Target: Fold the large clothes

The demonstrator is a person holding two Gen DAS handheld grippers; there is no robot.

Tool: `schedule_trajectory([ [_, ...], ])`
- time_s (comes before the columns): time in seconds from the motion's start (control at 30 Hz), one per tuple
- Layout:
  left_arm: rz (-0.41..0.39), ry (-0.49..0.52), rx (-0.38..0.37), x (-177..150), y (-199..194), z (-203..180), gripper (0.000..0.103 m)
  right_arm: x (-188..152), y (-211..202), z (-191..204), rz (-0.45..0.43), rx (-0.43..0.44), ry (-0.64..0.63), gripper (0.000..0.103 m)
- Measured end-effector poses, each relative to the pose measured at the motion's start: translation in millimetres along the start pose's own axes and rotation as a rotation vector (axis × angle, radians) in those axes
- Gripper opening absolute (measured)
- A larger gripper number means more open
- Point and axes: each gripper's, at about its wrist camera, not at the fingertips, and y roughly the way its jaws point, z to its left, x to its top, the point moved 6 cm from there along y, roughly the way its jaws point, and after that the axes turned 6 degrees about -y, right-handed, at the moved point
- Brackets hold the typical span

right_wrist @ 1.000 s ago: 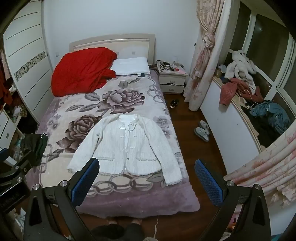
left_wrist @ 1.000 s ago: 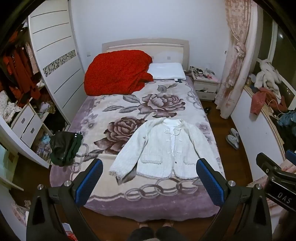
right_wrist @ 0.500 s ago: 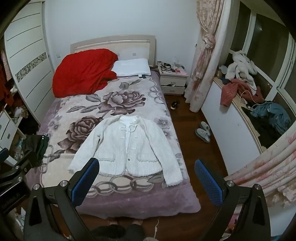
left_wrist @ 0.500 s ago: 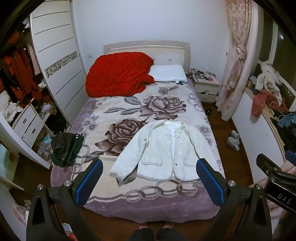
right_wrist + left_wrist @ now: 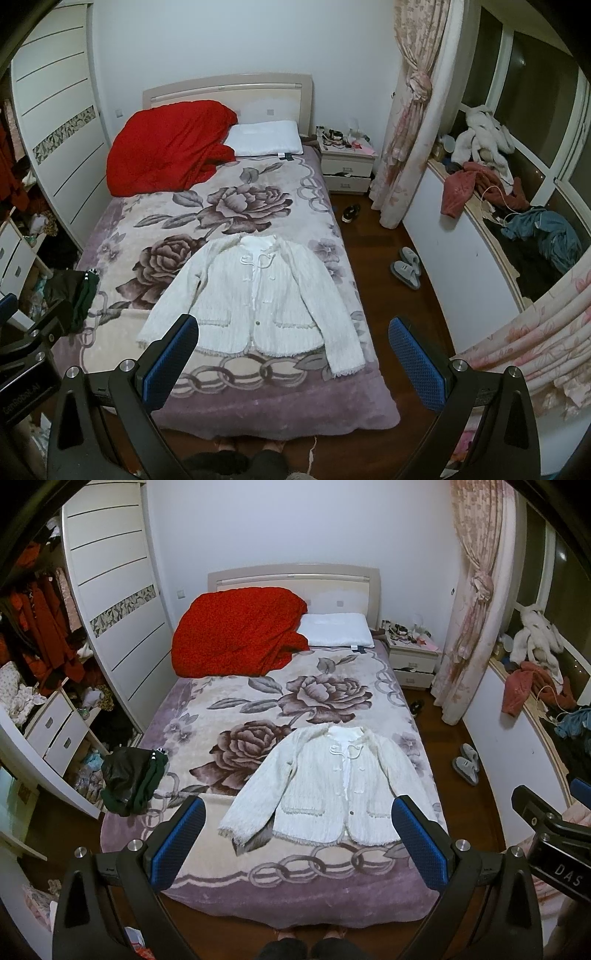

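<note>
A white knitted cardigan [image 5: 332, 786] lies flat, front up, sleeves spread, on the near half of the bed's floral blanket [image 5: 236, 709]. It also shows in the right wrist view [image 5: 255, 295]. My left gripper [image 5: 299, 840] is open and empty, held high above the foot of the bed. My right gripper [image 5: 293, 354] is open and empty, at about the same height, to the right of the left one. Neither touches the cardigan.
A red quilt [image 5: 240, 635] and a white pillow [image 5: 336, 629] lie at the head of the bed. A dark green garment [image 5: 133, 779] hangs off the bed's left edge. A wardrobe [image 5: 114, 602] stands left, a nightstand [image 5: 347, 166] and slippers [image 5: 406, 267] right.
Both grippers have drifted slightly; the bed and cardigan sit a little lower in both views. Nothing was grasped or moved.
</note>
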Motion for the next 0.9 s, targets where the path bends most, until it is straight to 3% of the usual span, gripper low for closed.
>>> schedule_trajectory([
  [0.9, -0.005, 0.0, -0.002, 0, 0, 0, 0.103, 6, -4, 0, -0.008, -0.002, -0.004, 0.103],
])
